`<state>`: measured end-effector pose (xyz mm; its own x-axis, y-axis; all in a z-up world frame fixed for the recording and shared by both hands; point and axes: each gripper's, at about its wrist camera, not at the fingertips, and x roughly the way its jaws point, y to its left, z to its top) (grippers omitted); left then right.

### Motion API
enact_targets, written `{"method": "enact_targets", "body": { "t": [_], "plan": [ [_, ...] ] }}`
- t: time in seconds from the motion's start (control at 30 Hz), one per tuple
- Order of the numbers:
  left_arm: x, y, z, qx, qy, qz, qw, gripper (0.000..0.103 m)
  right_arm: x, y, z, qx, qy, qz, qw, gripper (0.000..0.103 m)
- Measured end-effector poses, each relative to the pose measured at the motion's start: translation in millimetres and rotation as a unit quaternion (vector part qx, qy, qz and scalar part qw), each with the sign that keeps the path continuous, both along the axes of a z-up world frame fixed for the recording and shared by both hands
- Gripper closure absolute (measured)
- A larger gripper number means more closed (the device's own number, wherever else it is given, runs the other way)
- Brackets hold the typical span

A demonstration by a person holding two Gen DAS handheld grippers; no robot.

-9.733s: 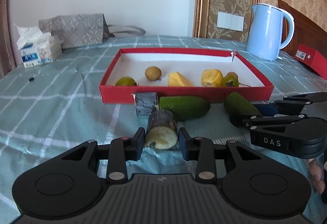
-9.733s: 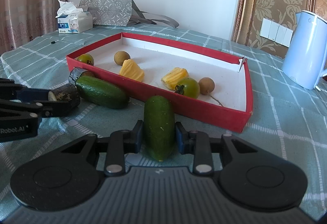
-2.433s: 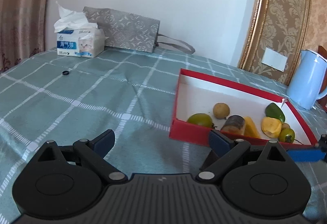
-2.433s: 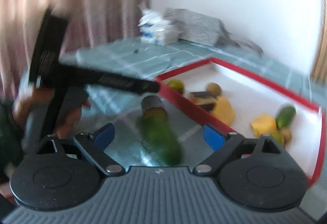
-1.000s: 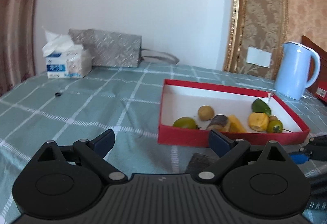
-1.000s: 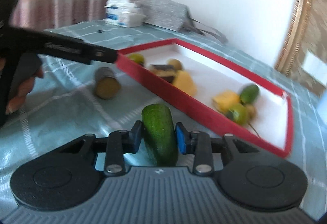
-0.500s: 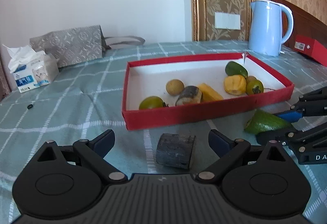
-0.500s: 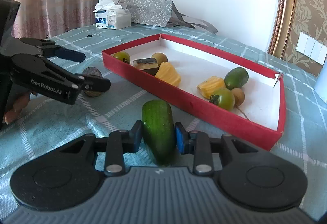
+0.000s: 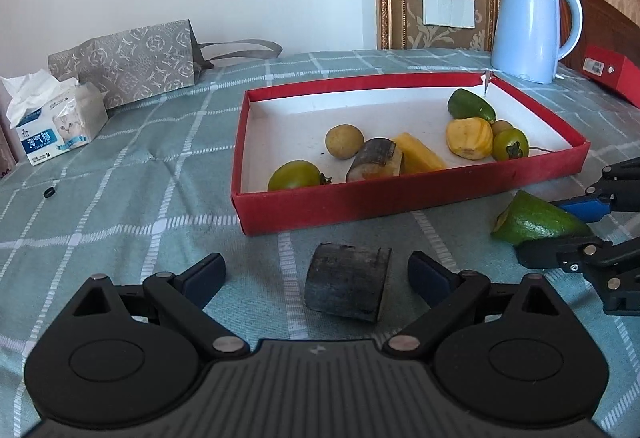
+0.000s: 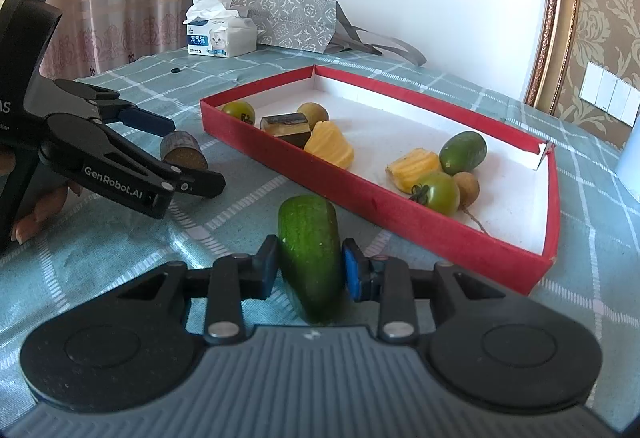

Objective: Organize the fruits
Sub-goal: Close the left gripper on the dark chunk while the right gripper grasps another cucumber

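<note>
Left hand-held gripper [image 9: 316, 274]: spread, dark stub [image 9: 347, 286] between fingers, near red tray [image 9: 400, 194] | right hand-held gripper [image 10: 310, 272]: cucumber piece [image 10: 310, 250] pinched lengthwise.

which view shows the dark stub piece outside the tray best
The left wrist view: the dark stub piece lies close, unobstructed, between the open left hand-held gripper fingers. In the right wrist view it is small and partly hidden behind that gripper's finger.
</note>
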<state>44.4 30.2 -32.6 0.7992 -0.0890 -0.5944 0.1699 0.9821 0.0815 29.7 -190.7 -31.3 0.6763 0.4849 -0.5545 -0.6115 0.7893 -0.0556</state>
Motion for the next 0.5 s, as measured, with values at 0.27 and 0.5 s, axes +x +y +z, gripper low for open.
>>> {"method": "enact_targets", "body": {
  "t": [0.27, 0.5],
  "plan": [
    [1.1, -1.4, 0.8, -0.005, -0.001, -0.004, 1.0000, 0.010, -0.8, 0.3, 0.1, -0.006, -0.007, 0.000, 1.000, 0.070],
    [-1.5, 0.1, 2.7, -0.017, -0.010, -0.013, 0.9997, 0.051, -1.7, 0.9, -0.4, -0.003, -0.004, 0.000, 1.000, 0.070]
  ]
}}
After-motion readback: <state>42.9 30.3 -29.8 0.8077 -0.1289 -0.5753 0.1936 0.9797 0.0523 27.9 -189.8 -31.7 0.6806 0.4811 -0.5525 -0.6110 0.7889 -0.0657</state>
